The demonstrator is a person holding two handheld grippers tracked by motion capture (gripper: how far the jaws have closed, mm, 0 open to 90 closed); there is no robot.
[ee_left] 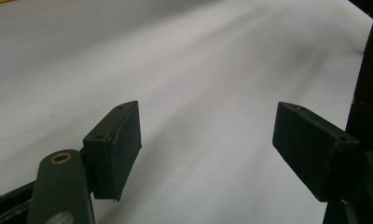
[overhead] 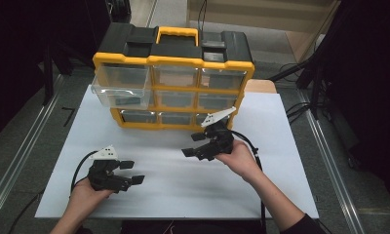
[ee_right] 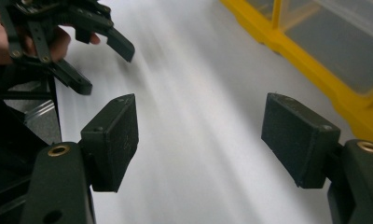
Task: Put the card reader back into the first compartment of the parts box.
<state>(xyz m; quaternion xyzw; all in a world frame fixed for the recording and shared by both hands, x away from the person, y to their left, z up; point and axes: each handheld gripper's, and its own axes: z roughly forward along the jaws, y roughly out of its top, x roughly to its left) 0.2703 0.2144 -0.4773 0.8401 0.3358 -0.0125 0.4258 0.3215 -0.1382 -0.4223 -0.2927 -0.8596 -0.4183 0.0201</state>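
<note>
Two grippers: we see the left gripper (overhead: 133, 171) and right gripper (overhead: 193, 145) spread, grasping nothing
Cabinet: yellow-and-black plastic drawer organiser (overhead: 173, 78), no readable writing
Surface: white table (overhead: 183, 180)
Room: grey floor (overhead: 17, 126)

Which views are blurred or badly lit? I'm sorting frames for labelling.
High view: sharp and evenly lit on the white table, dark surroundings, mild glare on the organizer drawers. Left gripper view: soft streaks across the table, jaws crisp. Right gripper view: streaky motion blur on the table, organizer soft.

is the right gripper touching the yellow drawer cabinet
Apart. In the right gripper view the open right gripper has only bare white table between its jaws, and the cabinet sits farther off with a clear gap.
</note>
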